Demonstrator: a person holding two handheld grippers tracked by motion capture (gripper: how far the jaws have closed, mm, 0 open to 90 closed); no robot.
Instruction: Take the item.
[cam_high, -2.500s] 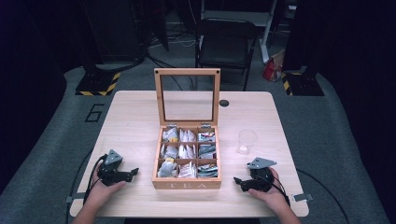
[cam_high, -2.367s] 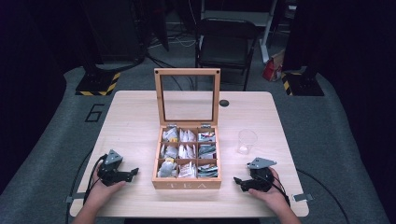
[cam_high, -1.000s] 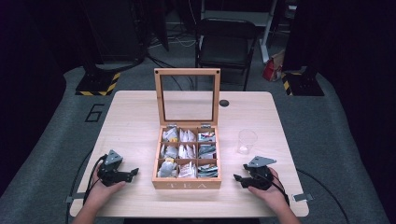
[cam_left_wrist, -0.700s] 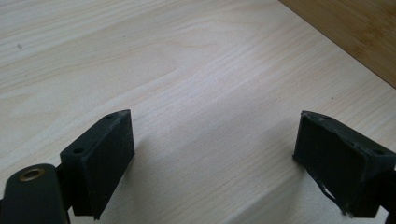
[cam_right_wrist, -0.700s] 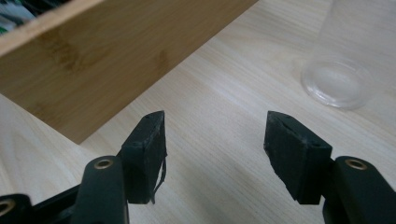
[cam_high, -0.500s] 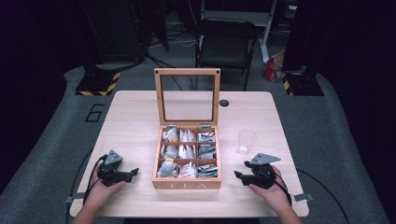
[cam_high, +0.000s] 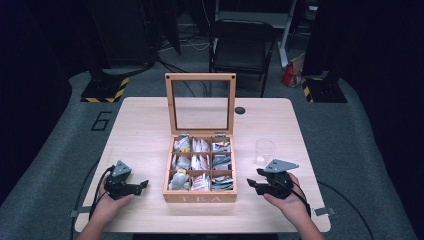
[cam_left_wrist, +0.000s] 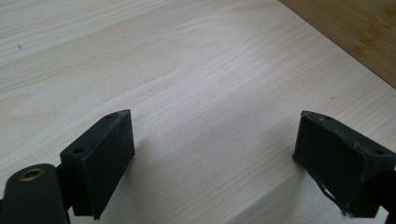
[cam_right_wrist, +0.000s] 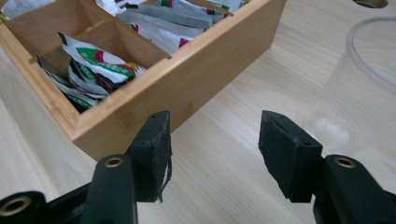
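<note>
A: Bamboo, that tea box (cam_high: 200, 195), lid propped upright, 9 compartments of sachets (cam_high: 201, 165). From the high view the right claw (cam_high: 254, 181) sits just right of the box, the clear cup (cam_high: 264, 151) just behind it, empty as far as I can tell. The left claw (cam_high: 142, 185) rests left of the box.

B: How should the reach go?

A: I'd lift clear of the box wall, then come down into 1 compartment and pinch 1 sachet by its upper edge.

B: The left gripper view?

A: Jaws wide, nothing between them, bare desk (cam_left_wrist: 196, 93) beneath, the box side at the corner.

B: And the right gripper view?

A: Jaws part open, empty, and they have just been closing. The box's near corner lies ahead with green-and-red sachets (cam_right_wrist: 100, 65) inside; the cup (cam_right_wrist: 364, 93) stands right of the box.
</note>
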